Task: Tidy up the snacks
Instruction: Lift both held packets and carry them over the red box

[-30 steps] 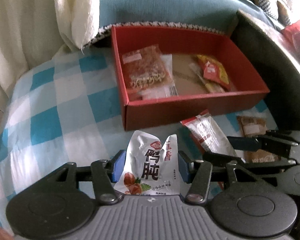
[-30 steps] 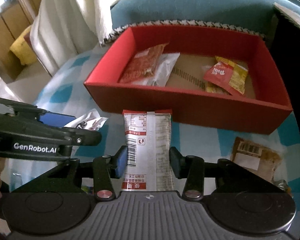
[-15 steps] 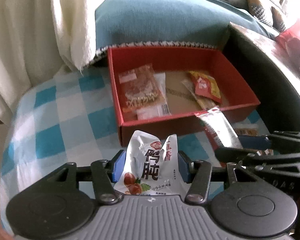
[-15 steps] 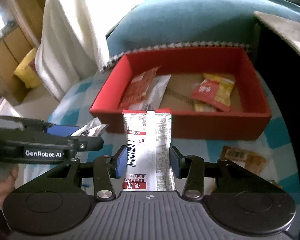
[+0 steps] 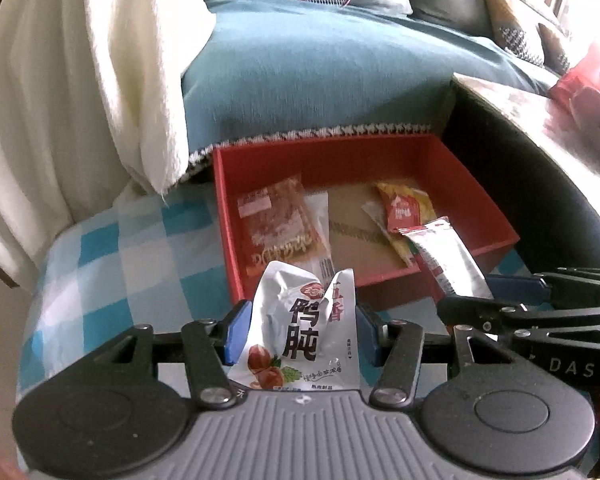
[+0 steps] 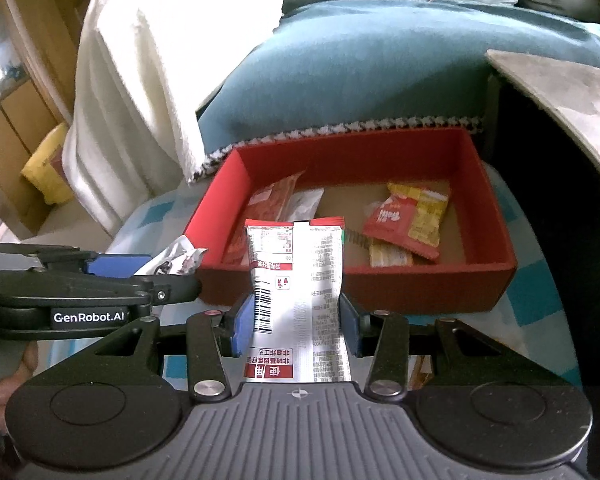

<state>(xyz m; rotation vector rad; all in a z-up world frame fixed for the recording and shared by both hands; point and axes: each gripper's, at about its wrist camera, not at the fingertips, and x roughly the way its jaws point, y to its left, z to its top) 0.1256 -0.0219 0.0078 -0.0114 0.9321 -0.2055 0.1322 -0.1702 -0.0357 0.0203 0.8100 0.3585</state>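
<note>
Nearest in the left wrist view, the left tool (image 5: 300,334) was closed on a crumpled white pouch (image 5: 306,336), its blue pads pressing the pouch's two sides and holding it upright above the checked cloth (image 5: 112,264). To its right, the right tool (image 6: 294,322) gripped a silver packet (image 6: 298,300) the same way, barcode side up, with the red-edged top of the packet reaching over the near wall of the red box (image 6: 432,286). Both tools were held side by side just short of that wall.

On the cloth at the near right, a brown packet (image 6: 420,372) lay partly hidden behind the right tool.

Inside the box, on its cardboard floor, a reddish meat packet (image 5: 278,226) lay at the left, on a clear wrapper, and a red and yellow packet (image 6: 410,220) lay at the right on another yellow one.

Beyond the box were a teal sofa cushion (image 5: 332,76) and, to the left, a cream blanket (image 5: 80,80).
</note>
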